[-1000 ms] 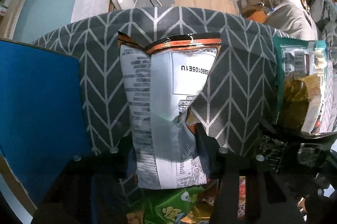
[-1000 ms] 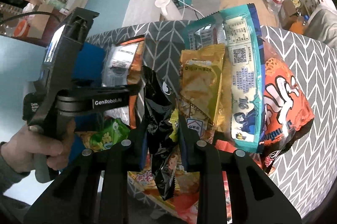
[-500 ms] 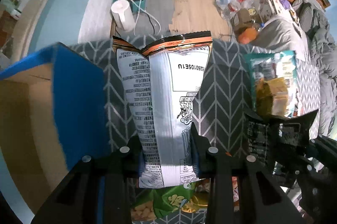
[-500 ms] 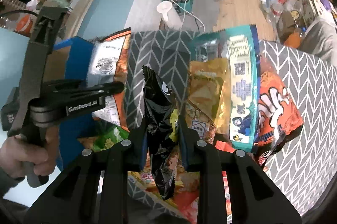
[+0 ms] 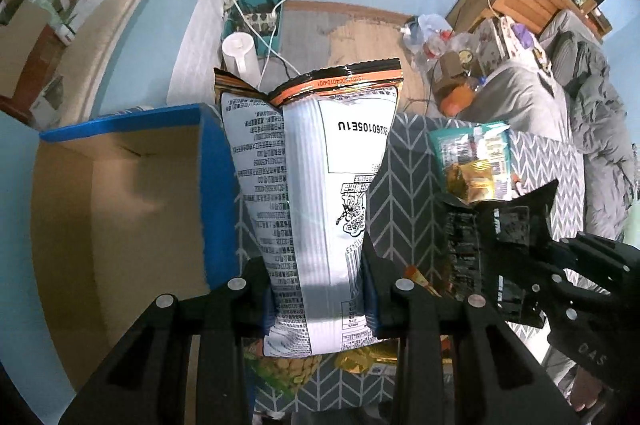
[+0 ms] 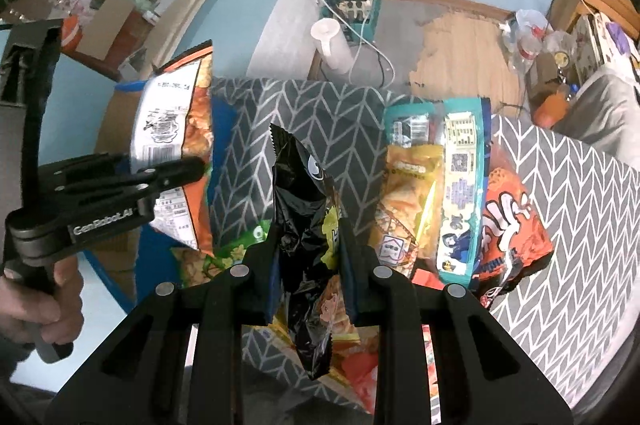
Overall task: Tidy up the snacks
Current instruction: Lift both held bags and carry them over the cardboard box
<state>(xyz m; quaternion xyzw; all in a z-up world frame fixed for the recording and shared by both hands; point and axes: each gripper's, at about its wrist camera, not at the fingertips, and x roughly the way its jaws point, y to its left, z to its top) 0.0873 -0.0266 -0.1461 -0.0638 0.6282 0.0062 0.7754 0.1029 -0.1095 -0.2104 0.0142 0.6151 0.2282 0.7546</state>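
My left gripper (image 5: 320, 289) is shut on a tall orange-and-white chip bag (image 5: 316, 177), lifted clear of the table, printed back facing the camera. The same bag (image 6: 172, 129) shows at the left of the right wrist view, pinched by the left gripper (image 6: 196, 169). My right gripper (image 6: 306, 257) is shut on a crumpled black snack bag (image 6: 304, 209), held above the pile. That black bag (image 5: 472, 245) also appears at the right of the left wrist view. An open blue cardboard box (image 5: 120, 209) stands left of the chip bag.
More snack bags lie on the grey chevron tablecloth (image 6: 568, 209): a teal pack (image 6: 460, 185), a yellow pack (image 6: 404, 193), an orange bag (image 6: 508, 225), a green bag (image 6: 240, 245). A person's hand (image 6: 36, 301) grips the left tool. Beyond the table, the floor holds clutter.
Both grippers have risen with their bags. The left one closed in on the chip bag and lifted it higher, and the open inside of the blue box has come into view.
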